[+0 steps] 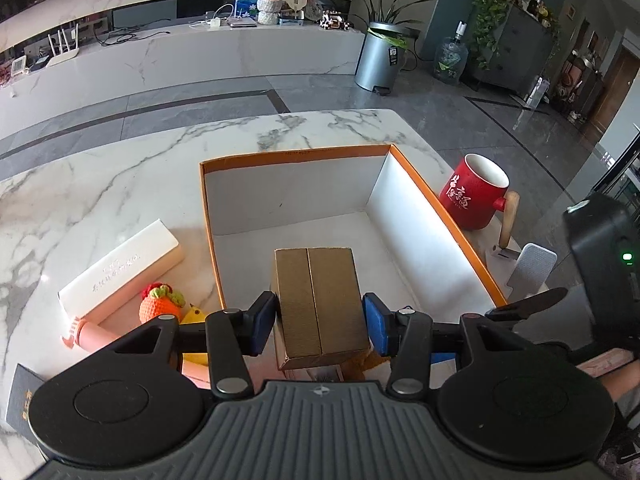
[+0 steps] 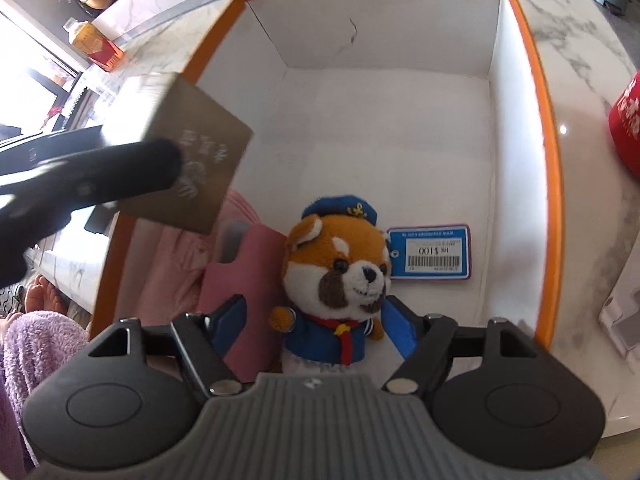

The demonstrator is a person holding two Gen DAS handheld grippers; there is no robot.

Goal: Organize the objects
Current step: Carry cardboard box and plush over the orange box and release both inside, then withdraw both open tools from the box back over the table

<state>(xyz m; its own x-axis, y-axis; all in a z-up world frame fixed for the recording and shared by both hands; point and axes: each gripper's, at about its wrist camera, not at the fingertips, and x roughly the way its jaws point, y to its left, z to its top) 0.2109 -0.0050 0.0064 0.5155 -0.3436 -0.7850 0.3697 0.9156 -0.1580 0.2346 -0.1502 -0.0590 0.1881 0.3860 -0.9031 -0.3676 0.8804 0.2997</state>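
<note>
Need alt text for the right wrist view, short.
The right gripper holds its blue-padded fingers open around a plush dog in a sailor outfit on the floor of an orange-rimmed white box. A blue price tag lies beside the plush, and the left gripper carries a brown cardboard box over the box's left edge.
</note>
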